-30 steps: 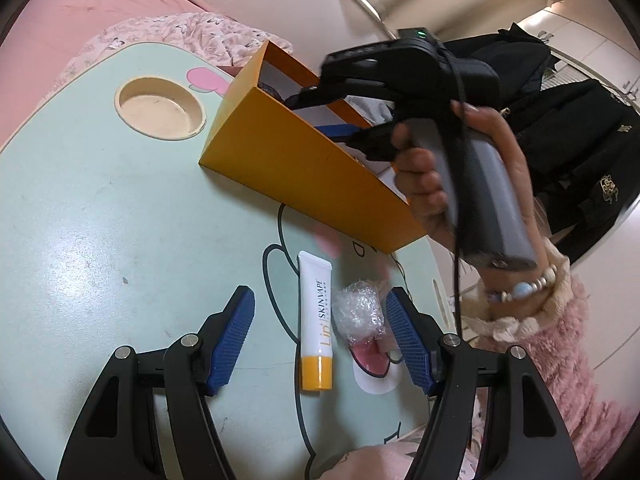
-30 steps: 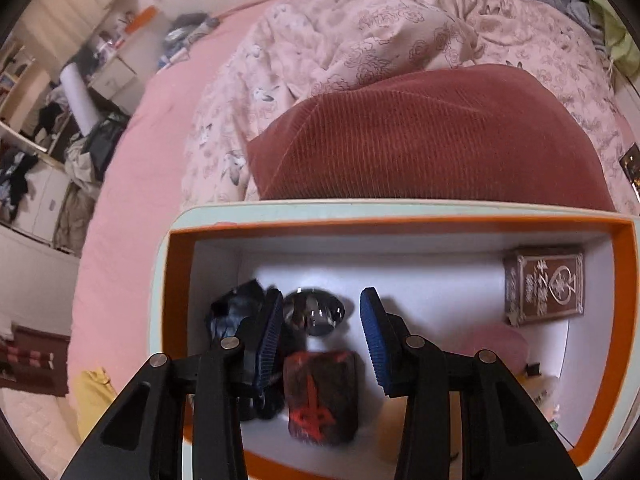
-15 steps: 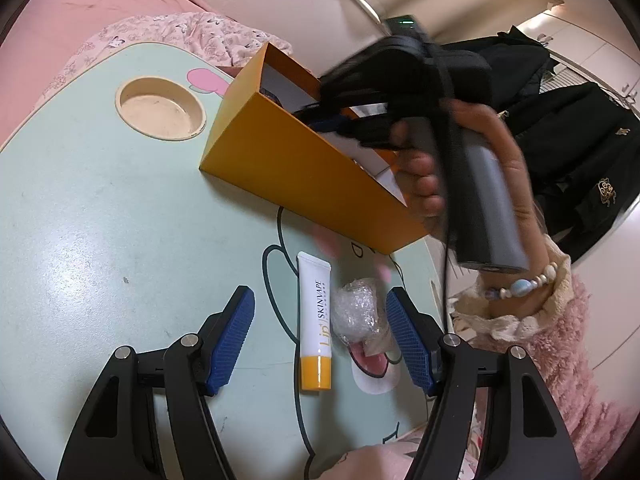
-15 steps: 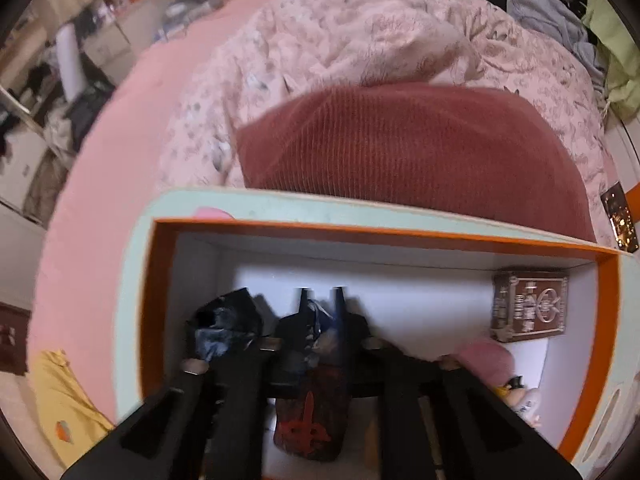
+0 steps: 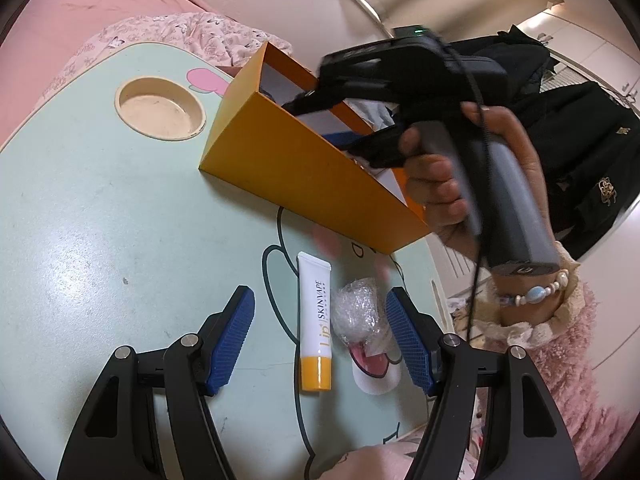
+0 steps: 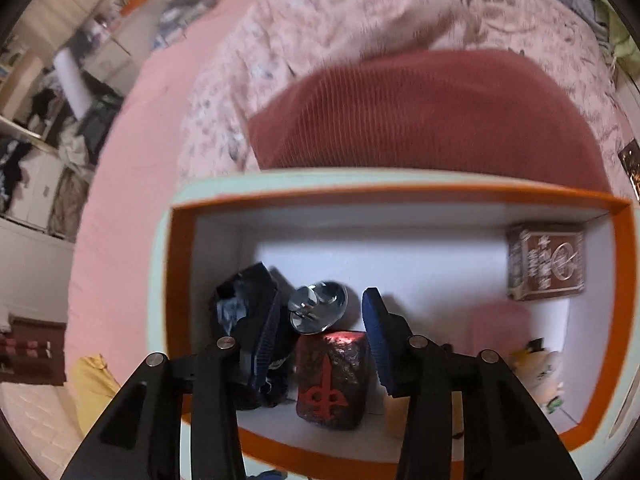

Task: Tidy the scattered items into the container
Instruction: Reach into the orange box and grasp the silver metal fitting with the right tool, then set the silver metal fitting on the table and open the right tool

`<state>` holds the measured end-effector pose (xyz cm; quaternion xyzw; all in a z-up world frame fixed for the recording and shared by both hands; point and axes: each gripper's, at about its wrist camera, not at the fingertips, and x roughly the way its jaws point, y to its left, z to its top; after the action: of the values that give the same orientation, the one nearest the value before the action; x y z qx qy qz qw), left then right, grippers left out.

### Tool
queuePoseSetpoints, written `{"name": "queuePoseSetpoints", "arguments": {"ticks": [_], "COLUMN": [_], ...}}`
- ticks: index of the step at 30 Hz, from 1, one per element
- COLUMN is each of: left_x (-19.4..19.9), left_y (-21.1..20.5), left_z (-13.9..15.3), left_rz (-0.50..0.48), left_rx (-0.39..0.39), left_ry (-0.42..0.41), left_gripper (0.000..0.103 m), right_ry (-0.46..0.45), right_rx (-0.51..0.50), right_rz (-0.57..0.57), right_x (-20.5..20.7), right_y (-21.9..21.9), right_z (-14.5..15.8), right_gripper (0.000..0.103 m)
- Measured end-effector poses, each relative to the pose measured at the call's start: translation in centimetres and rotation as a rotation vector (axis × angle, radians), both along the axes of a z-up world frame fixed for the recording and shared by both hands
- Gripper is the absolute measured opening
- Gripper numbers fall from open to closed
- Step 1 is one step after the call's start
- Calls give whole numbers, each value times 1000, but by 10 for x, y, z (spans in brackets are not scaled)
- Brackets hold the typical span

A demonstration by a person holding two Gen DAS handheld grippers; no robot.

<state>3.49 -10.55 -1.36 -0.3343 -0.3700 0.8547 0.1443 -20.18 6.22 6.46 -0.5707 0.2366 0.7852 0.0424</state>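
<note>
An orange box (image 5: 304,160) with a white inside stands on the mint-green table (image 5: 100,220). In front of it lie a white lip-cream tube with an orange cap (image 5: 315,320) and a crumpled clear wrap (image 5: 356,310), both between the fingers of my open left gripper (image 5: 322,338), untouched. A hand holds my right gripper (image 5: 320,100) tipped into the box. Its jaws (image 6: 320,320) are opening above a shiny round piece (image 6: 318,308) and a dark red pouch (image 6: 332,380); the pads press on neither. A black item (image 6: 240,300) lies beside them.
In the box are also a brown card pack (image 6: 546,264), a blurred pink thing (image 6: 500,328) and a yellow-white toy (image 6: 540,372). The table has a round cup recess (image 5: 160,108). A red corduroy cushion (image 6: 432,116) and pink bedding lie behind; black jackets (image 5: 568,140) hang right.
My right gripper's jaws closed half a second ago and now stand apart again over the same items in the box. The left gripper, tube and wrap have not moved.
</note>
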Motion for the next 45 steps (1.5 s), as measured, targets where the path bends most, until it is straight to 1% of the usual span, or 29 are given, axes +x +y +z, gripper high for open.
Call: {"name": "queuePoseSetpoints", "arguments": {"ticks": [1, 2, 6, 9, 12, 15, 17, 18, 21, 23, 26, 30, 33, 36, 39, 40, 42, 45], "left_x": [0, 0, 1, 2, 2, 3, 3, 3, 3, 3, 3, 2, 0, 0, -1, -1, -1, -1], "left_y": [0, 0, -1, -1, 0, 0, -1, -1, -1, -1, 1, 3, 5, 6, 6, 6, 5, 5], "left_z": [0, 0, 0, 0, 0, 1, 1, 1, 1, 1, 1, 2, 2, 2, 2, 2, 2, 2], "left_rz": [0, 0, -1, -1, -3, -4, -4, -4, -5, -5, -5, -4, -5, -6, -6, -6, -7, -7], "left_rx": [0, 0, 2, 2, 0, -2, -2, -2, -3, -7, -15, -31, -42, -47, -49, -49, -48, -48], "left_ry": [0, -1, 2, 1, 0, -1, -1, -1, -1, -4, -10, -19, -25, -28, -31, -31, -31, -31], "left_gripper": [69, 69, 69, 69, 69, 69, 69, 69, 69, 69, 69, 69, 69, 69, 69, 69, 69, 69], "right_ry": [-15, -17, -14, 24, 123, 251, 338, 366, 444, 474, 480, 455, 417, 402, 409, 411, 424, 492], "right_rx": [6, 23, 31, 43, 53, 78, 109, 119, 137, 147, 166, 120, 126, 124, 113, 105, 94, 81], "right_rz": [-3, -4, 2, -6, -24, -37, -32, -29, -21, -35, -79, -148, -178, -182, -188, -185, -193, -225], "right_x": [-1, -2, -1, 4, 19, 48, 79, 92, 140, 171, 202, 231, 238, 237, 237, 237, 239, 252], "right_y": [-2, -3, -5, -2, 1, 1, -1, -1, -2, 2, 12, 29, 35, 34, 36, 36, 36, 36], "right_z": [-4, -5, -5, 0, 20, 51, 70, 75, 81, 73, 54, 19, -6, -18, -25, -25, -25, -20], "right_gripper": [38, 31, 30, 30, 30, 30, 30, 30, 30, 30, 30, 30, 30, 31, 31, 32, 47, 53]}}
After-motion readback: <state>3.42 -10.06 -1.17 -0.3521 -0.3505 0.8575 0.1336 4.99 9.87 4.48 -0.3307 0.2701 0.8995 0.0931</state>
